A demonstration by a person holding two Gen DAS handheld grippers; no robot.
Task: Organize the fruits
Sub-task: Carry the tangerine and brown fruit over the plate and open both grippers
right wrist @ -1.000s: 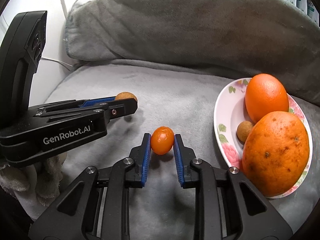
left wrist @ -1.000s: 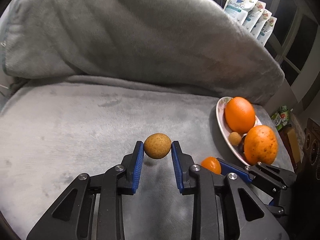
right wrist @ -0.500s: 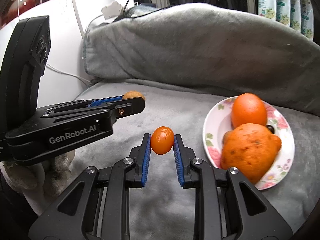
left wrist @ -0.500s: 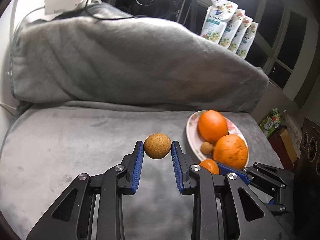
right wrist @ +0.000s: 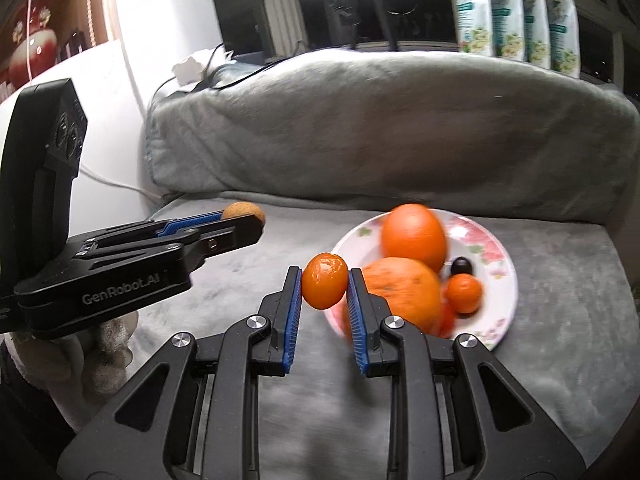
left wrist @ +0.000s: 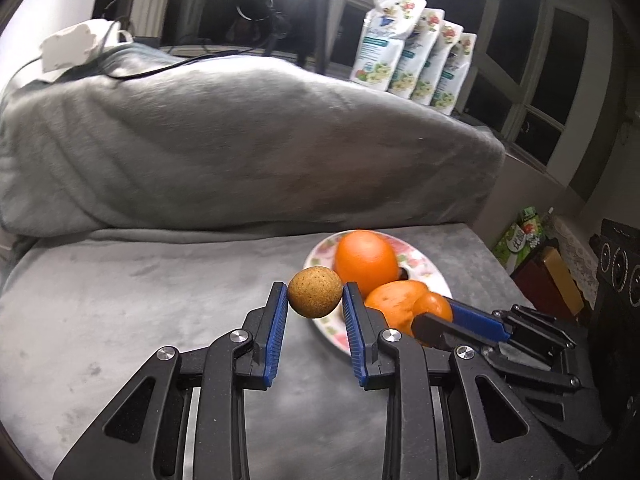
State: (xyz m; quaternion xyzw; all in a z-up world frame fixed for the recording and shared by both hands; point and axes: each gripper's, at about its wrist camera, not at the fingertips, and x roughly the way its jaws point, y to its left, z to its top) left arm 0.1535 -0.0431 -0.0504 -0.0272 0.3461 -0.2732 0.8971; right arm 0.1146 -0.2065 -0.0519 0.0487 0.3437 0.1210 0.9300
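Left gripper (left wrist: pixel 315 300) clamps one brown fruit (left wrist: pixel 315 291); right gripper (right wrist: pixel 324 286) clamps one kumquat (right wrist: pixel 324 286); two large oranges (right wrist: pixel 414 237) sit on the plate (right wrist: pixel 505 276) at two o'clock.

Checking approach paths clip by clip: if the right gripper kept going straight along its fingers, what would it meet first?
Probably the fruit plate: the right gripper, shut on the small orange fruit, points at its near rim and the big orange there. Depth is unclear.

A grey blanket (left wrist: pixel 240 152) covers the sofa beneath dark windows (left wrist: pixel 516 20), with a white wall (right wrist: pixel 100 92) alongside
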